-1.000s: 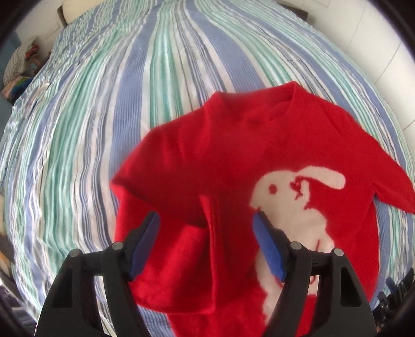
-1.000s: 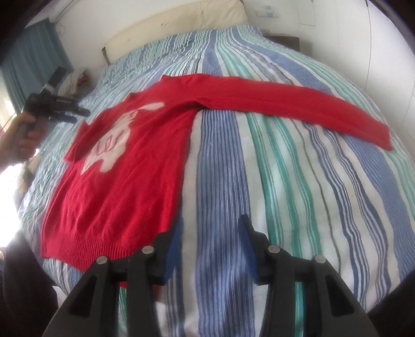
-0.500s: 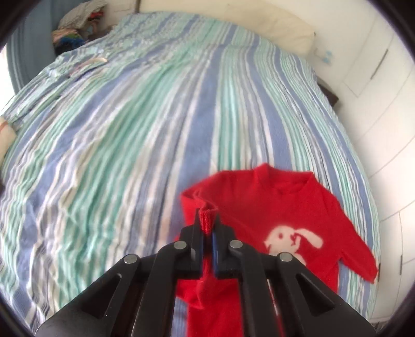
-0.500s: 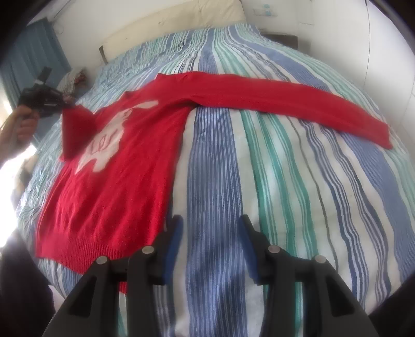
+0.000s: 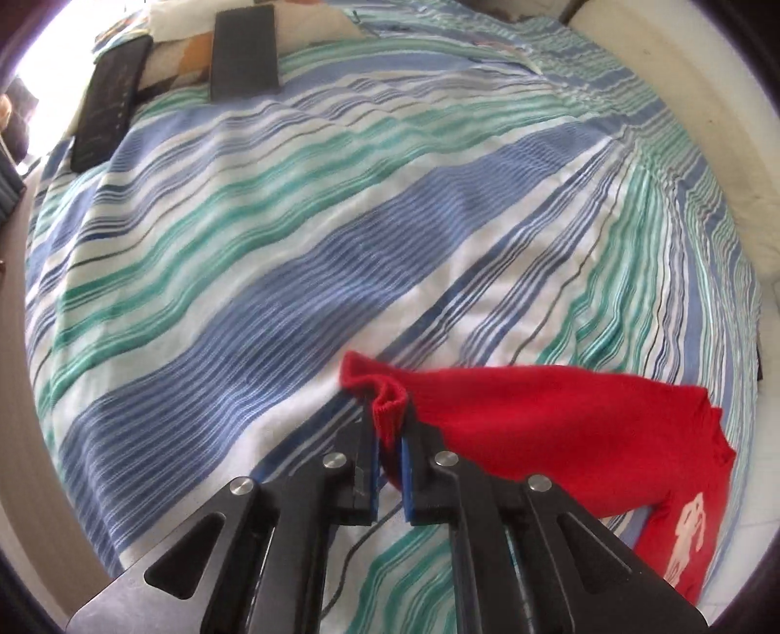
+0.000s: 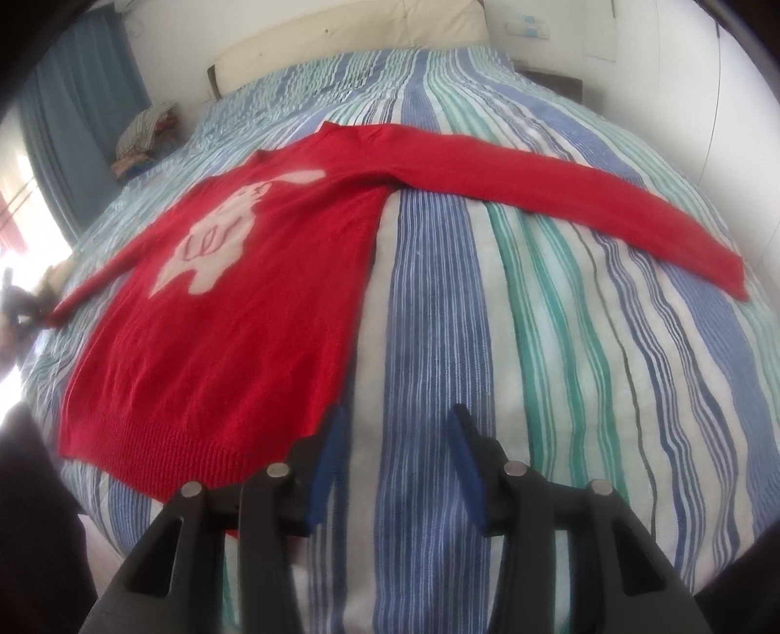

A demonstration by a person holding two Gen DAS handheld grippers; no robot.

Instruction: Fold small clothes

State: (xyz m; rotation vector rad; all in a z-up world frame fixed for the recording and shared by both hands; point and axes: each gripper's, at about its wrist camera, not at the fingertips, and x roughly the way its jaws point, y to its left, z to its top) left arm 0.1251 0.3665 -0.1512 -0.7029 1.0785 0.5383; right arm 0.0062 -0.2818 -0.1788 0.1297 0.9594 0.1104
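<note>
A red sweater (image 6: pixel 234 302) with a white rabbit (image 6: pixel 219 244) lies face up on the striped bedcover (image 6: pixel 536 341). Its right sleeve (image 6: pixel 560 190) stretches out flat to the right. My left gripper (image 5: pixel 389 429) holds the left sleeve's cuff (image 5: pixel 387 405) between its blue pads, and the sleeve is drawn out straight from the body (image 5: pixel 560 429). The jaws are opening slightly, with the cuff still between them. In the right wrist view that gripper shows only as a blur at the far left edge. My right gripper (image 6: pixel 397 429) hovers open beside the hem's right corner, holding nothing.
Two dark flat slabs (image 5: pixel 243 49) (image 5: pixel 109 102) lie at the bed's far edge in the left wrist view. A pile of clothes (image 6: pixel 146 131) sits near the cream headboard (image 6: pixel 351 44), beside a blue curtain (image 6: pixel 73 112). White walls flank the bed.
The left gripper shut on the left cuff, rolled, and carried it outward to the left, pulling the sleeve out straight. The right gripper stayed where it was.
</note>
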